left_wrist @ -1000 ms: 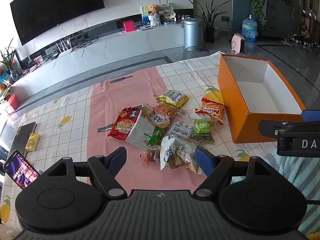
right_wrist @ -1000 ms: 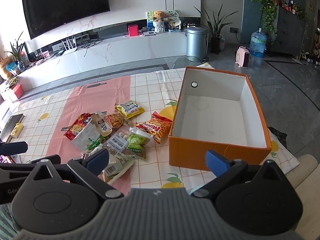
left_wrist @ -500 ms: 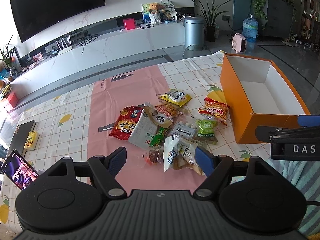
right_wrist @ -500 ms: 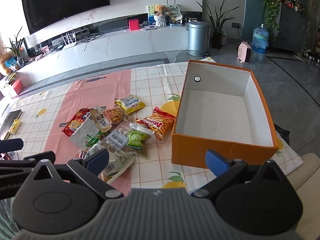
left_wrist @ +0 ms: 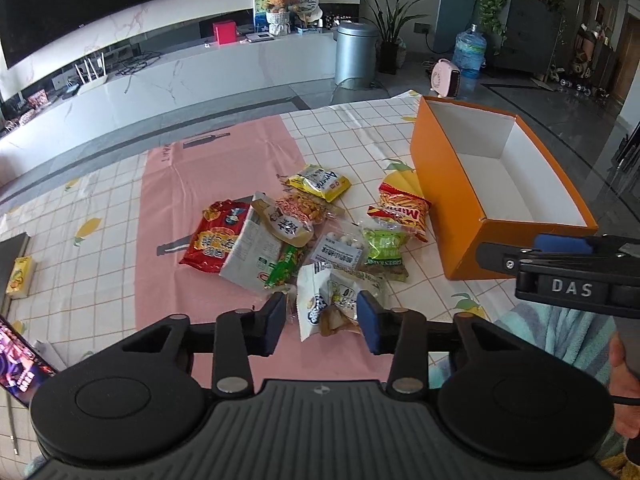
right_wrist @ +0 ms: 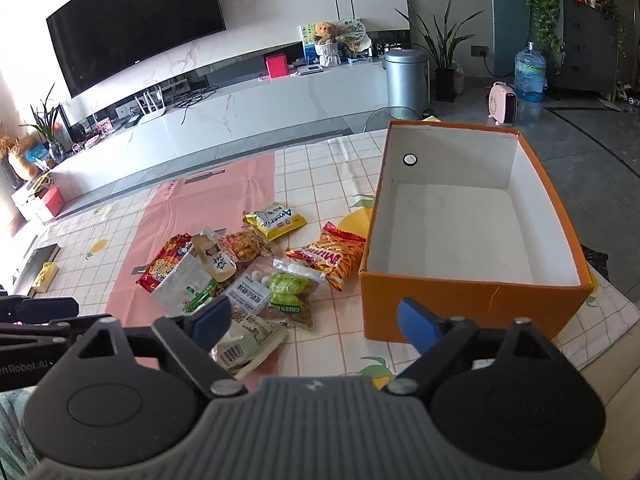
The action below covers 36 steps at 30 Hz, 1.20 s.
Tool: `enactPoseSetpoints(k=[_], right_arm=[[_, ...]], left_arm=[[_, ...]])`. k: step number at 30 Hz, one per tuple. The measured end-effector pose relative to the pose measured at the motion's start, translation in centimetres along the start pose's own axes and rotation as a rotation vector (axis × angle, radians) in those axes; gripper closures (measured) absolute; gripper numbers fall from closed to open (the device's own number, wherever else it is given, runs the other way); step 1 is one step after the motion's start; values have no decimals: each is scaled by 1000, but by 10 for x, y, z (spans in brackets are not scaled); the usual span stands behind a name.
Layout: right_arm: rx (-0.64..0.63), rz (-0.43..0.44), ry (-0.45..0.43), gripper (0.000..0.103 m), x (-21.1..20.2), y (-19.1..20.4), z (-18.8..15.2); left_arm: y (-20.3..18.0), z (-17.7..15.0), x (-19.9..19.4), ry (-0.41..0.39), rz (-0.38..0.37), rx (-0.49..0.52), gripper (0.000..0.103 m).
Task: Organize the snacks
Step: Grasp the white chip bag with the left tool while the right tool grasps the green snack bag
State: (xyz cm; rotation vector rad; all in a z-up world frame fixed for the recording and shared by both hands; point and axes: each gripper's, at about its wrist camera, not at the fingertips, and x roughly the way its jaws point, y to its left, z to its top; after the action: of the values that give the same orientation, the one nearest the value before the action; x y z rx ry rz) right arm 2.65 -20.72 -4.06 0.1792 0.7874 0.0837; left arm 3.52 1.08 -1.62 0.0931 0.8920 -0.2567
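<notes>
A pile of snack packets lies on the tablecloth, among them a white packet [left_wrist: 332,300], a green packet [left_wrist: 384,245], a red noodle packet [left_wrist: 212,240], a yellow packet [left_wrist: 320,182] and an orange-red crisps packet [left_wrist: 402,210]. An empty orange box [left_wrist: 472,216] [right_wrist: 472,300] stands to their right. My left gripper [left_wrist: 322,320] is open, its pads on either side of the near end of the white packet, not touching it. My right gripper [right_wrist: 314,320] is open and empty, above the gap between pile [right_wrist: 256,276] and box.
A phone [left_wrist: 20,364] lies at the table's near left edge, with a small yellow carton [left_wrist: 20,276] and a dark book beyond it. The checked cloth has a pink runner [left_wrist: 224,168]. Beyond the table are a TV bench and a metal bin [left_wrist: 354,52].
My left gripper has narrowed its jaws and moved forward and down around the white packet. My right gripper has drifted slightly forward; the box looks nearer.
</notes>
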Motion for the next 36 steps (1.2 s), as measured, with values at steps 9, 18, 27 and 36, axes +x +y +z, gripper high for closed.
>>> enactPoseSetpoints(k=[9,18,27,36], right_arm=[[-29,52,81,38,50,12,-7],[70,108,96,42,96,6,-4],[157,118,124,42,143,0,2],[166,117,169,55,171,1,-3]], left_arm=[[22,1,40,92,-85,-114,41],[30,5,83,136,-103,-162,28],[30,8,111,127,-149,-136,28],[21,8,137,175,-169,-99,24]])
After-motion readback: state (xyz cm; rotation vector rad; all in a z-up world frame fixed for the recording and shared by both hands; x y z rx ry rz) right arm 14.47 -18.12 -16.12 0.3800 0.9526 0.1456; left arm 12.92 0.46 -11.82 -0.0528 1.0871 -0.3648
